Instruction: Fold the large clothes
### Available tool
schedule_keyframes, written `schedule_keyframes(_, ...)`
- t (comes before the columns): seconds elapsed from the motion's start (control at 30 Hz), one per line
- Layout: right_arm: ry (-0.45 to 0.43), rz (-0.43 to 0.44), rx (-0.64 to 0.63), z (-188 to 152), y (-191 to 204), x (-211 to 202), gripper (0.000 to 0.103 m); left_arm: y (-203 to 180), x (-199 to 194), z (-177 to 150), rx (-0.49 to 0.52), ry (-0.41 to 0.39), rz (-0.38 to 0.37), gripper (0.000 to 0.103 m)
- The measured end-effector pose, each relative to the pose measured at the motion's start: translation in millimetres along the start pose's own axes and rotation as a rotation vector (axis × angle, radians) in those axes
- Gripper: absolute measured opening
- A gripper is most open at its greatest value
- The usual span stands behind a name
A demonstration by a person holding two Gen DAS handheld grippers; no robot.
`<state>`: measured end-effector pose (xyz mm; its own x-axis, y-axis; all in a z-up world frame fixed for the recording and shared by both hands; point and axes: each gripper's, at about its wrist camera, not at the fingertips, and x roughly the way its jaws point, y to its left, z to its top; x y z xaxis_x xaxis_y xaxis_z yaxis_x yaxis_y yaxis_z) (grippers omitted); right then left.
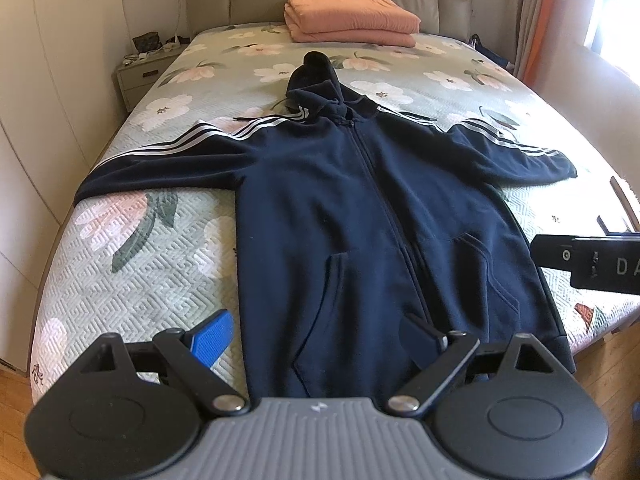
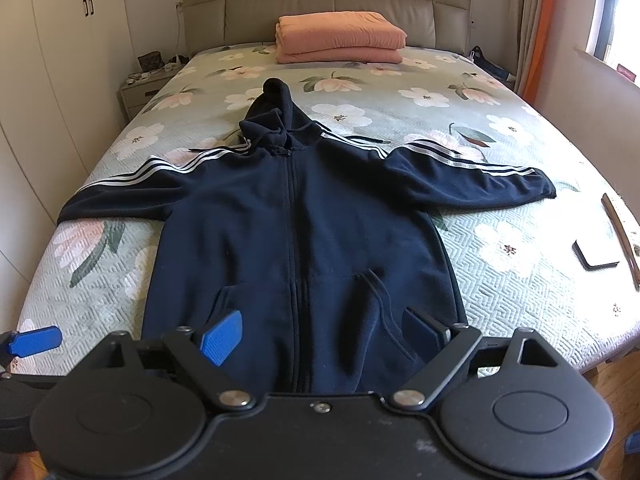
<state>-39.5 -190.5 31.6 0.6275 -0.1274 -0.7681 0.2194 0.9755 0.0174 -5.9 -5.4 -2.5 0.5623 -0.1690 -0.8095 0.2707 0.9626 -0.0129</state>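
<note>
On the floral bed: one navy hoodie, spread flat, sleeves out; one folded pink blanket. Left gripper and right gripper, both spread wide and empty, hover at its hem.

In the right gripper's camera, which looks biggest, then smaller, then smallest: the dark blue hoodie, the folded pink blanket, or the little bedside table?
1. The dark blue hoodie, by far.
2. The folded pink blanket.
3. The bedside table.

The blanket and table are farther from the camera, so they look smaller than they really are.
</note>
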Motion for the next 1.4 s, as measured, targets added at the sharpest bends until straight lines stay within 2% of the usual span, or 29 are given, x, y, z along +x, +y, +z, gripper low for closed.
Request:
schedule_keyframes(0.2, -0.005, -0.011, 0.005, 6.5, -8.6, 13.4, 0.103, -4.2, 12.8, 10.2, 0.004, -0.012, 0.019, 0.091)
schedule_keyframes(0.37, -0.042, -0.061, 0.027, 30.0, -46.1, 54.2, 0.103, 2.9, 43.6, 37.6, -0.039, -0.065, 0.065, 0.092)
schedule_keyframes(0.43, -0.066, -0.094, 0.054, 41.4, -70.6, 78.6, 0.103, 8.2, 66.4, 49.5, -0.077, -0.071, 0.084, 0.092)
schedule_keyframes(0.53, -0.083, -0.13, 0.103, 58.7, -113.2, 122.8, 0.103, 16.5, 103.3, 64.9, -0.145, -0.068, 0.081, 0.092)
schedule_keyframes(0.63, -0.104, -0.201, 0.124, 74.6, -157.0, 173.6, 0.103, 20.5, 138.7, 76.6, -0.188, -0.059, 0.071, 0.092)
schedule_keyframes(0.77, -0.154, -0.296, 0.114, 103.2, -217.0, 249.4, 0.102, 17.3, 179.5, 90.6, -0.186, -0.078, 0.105, 0.092)
schedule_keyframes(0.9, -0.191, -0.412, 0.115, 138.8, -278.4, 317.6, 0.101, 11.3, 204.5, 102.7, -0.153, -0.124, 0.134, 0.092)
schedule_keyframes(1.13, -0.143, -0.5, 0.338, 171.7, -377.5, 402.8, 0.096, -5.5, 238.3, 113.3, -0.085, -0.2, 0.179, 0.092)
schedule_keyframes(1.33, -0.157, -0.534, 0.526, 172.7, -428.6, 423.4, 0.095, -17.6, 261.5, 115.4, -0.063, -0.173, 0.142, 0.092)
schedule_keyframes(1.4, -0.166, -0.546, 0.583, 172.0, -442.5, 426.5, 0.096, -21.0, 267.4, 112.8, -0.058, -0.161, 0.153, 0.092)
